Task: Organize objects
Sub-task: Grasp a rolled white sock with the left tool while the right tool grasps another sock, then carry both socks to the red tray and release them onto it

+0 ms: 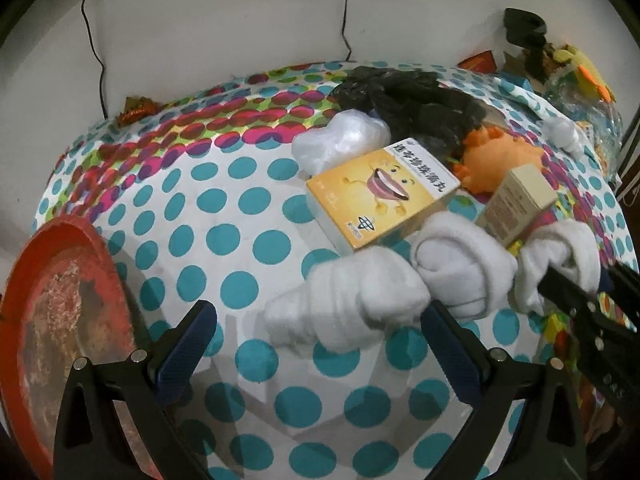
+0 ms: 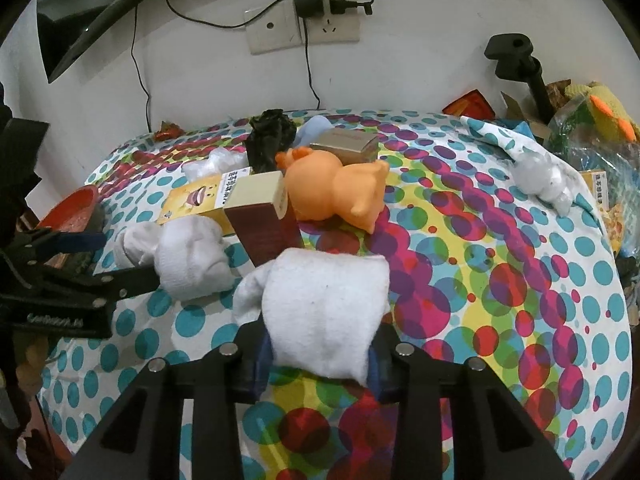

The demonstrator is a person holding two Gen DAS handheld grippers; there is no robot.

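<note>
Tablecloth: smooth printed cloth, dotted, slight sheen. Socks: white knit cloth, matt, fuzzy. Yellow box: glossy printed cardboard. Orange toy: smooth rubbery plastic, matt. Black bag: crinkled glossy plastic film. Red bowl: plastic, scuffed and worn inside.

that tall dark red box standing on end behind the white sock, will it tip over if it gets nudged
Probably yes. The dark red box stands on its narrow end and already looks tilted, so a light push would likely topple it. It looks like stiff card, likely light, so it should slide or fall rather than bend. The white sock in the right gripper lies right against its base.
</note>
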